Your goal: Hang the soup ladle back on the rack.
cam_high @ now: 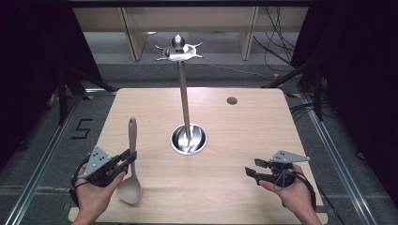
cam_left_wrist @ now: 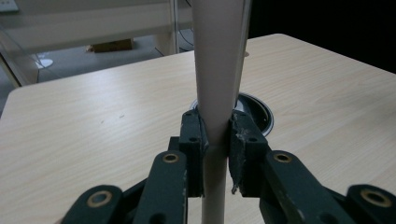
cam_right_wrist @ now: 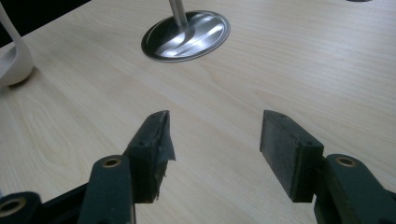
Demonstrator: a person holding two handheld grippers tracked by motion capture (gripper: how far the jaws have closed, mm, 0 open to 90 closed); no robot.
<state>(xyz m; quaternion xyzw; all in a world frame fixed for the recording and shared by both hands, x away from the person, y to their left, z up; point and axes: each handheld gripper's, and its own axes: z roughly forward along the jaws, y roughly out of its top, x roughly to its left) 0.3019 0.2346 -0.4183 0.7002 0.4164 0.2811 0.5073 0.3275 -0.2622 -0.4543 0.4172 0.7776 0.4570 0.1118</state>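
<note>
Left tool [cam_high: 126, 158]: clenched on the handle of the beige ladle [cam_high: 132, 161], pads pressed against both sides of the shaft in the left gripper view; held in the person's left hand [cam_high: 96, 190] over the near left part of the desk [cam_high: 244, 131].
Ladle: stood roughly upright in the left tool's grip, its bowl below the tool and close to the desk top, its handle rising above the tool; whether the bowl touched the desk could not be told. In the right gripper view, the bowl [cam_right_wrist: 14, 60] showed far off to the left of the right tool.
Right tool [cam_high: 252, 173]: released, jaws standing wide apart with bare desk between them [cam_right_wrist: 212, 149]; held low in the person's right hand [cam_high: 291, 190] at the near right of the desk, pointing toward the left tool.
Stand [cam_high: 184, 93]: a tall metal rod on a round metal base [cam_high: 188, 139], set beyond both tools near the middle of the desk, with a ring of hooks [cam_high: 179, 50] and a knob at its top; well apart from the ladle.
Base seen from the left tool: just behind the ladle's handle [cam_left_wrist: 259, 109].
Desk hole [cam_high: 232, 100]: a small dark round opening, far beyond the right tool.
</note>
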